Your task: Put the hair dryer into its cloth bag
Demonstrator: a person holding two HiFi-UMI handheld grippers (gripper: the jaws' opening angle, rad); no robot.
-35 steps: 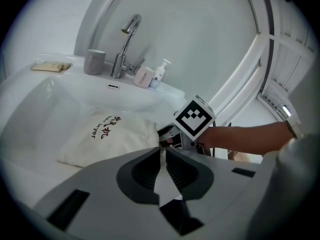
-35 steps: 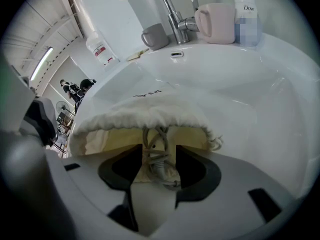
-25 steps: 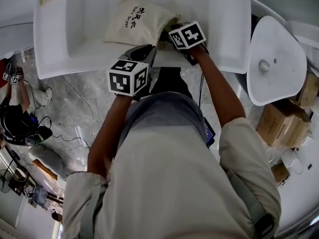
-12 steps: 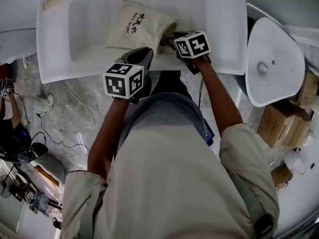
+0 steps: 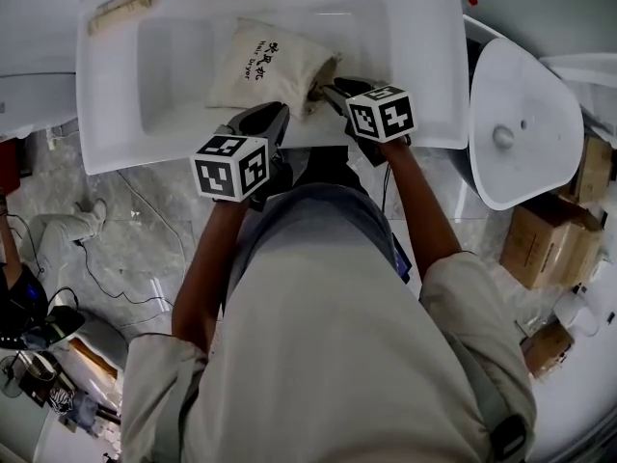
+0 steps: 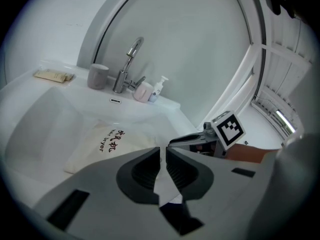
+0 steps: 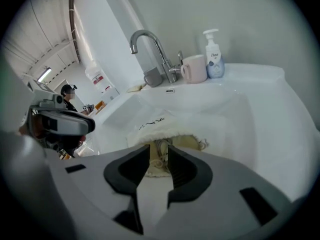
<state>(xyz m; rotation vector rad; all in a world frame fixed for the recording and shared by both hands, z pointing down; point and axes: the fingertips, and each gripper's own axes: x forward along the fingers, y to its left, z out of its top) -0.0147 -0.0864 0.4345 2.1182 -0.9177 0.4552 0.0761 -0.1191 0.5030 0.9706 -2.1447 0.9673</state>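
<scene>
The cream cloth bag [image 5: 262, 64] with dark print lies bulging in the white sink basin [image 5: 174, 56], its mouth toward the near right. Through that mouth [image 7: 165, 134] I see pale cord loops; the hair dryer itself is hidden. My right gripper [image 5: 333, 90] hovers just short of the mouth, lifted off it. Its jaws [image 7: 159, 151] are closing with nothing between them. My left gripper [image 5: 270, 114] hangs over the sink's near rim, apart from the bag [image 6: 107, 144]. Its jaws [image 6: 163, 156] stand almost together, holding nothing.
A chrome faucet [image 7: 150, 44], a pink cup [image 7: 195, 68], a pump bottle [image 7: 214, 54] and a grey cup [image 6: 98, 76] line the back ledge. Wrapped sachets [image 5: 120, 6] lie at the far left corner. A toilet [image 5: 521, 114] and cardboard boxes [image 5: 549, 239] stand to the right.
Both grippers have drawn back from the bag toward the sink's near edge, the right one more. The bag stays in the basin.
</scene>
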